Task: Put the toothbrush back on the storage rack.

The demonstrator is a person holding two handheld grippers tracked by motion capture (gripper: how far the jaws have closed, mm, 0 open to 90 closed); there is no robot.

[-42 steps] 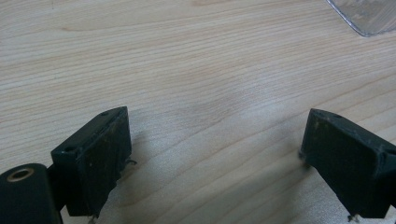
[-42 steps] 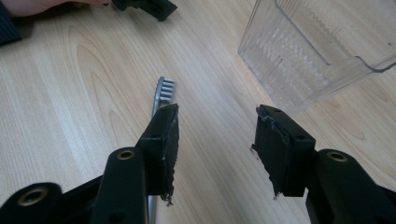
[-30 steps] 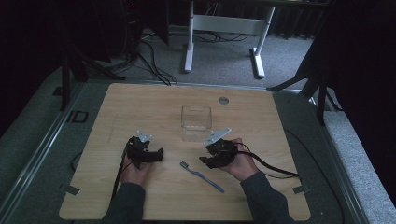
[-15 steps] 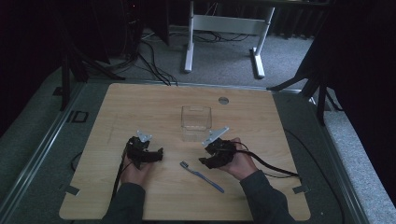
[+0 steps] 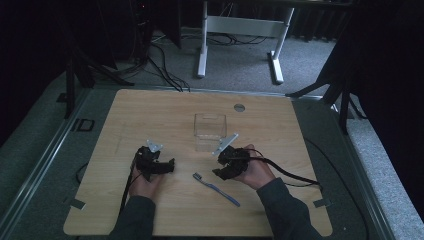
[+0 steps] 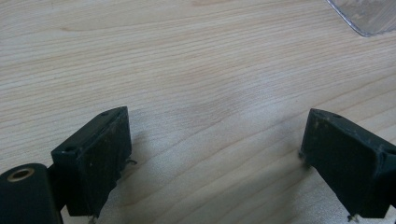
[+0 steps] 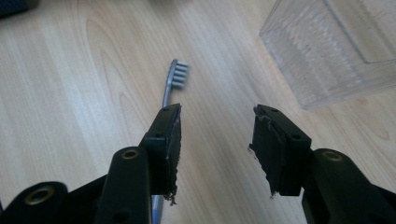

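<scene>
The table [image 5: 150, 110] is smooth, pale wood with rounded corners. A clear, square plastic box [image 5: 210, 131] stands near its middle. The left tool [image 5: 159, 165] and right tool [image 5: 223, 165] are both open, holding nothing. A thin grey-blue toothbrush [image 5: 216, 189] lies flat between them.

No readable text, no labels, no brands, no numbers — none anywhere
</scene>
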